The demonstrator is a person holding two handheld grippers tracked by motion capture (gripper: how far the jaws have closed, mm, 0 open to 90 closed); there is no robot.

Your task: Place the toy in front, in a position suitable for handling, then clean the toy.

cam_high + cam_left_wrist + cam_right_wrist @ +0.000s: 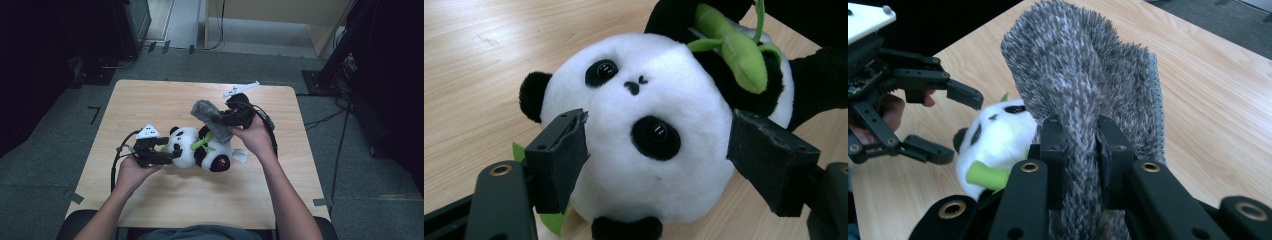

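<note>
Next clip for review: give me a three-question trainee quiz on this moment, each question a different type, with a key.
1. True or false: the right gripper is shut on the grey fuzzy cloth.
2. Multiple choice: the left gripper has its fingers A) clamped on the green bamboo, B) open on either side of the panda plush head, C) flat on the wooden table.
3. Fill in: in the high view, the cloth is held ____ the panda's body.

Key: 1 true; 2 B; 3 above.
</note>
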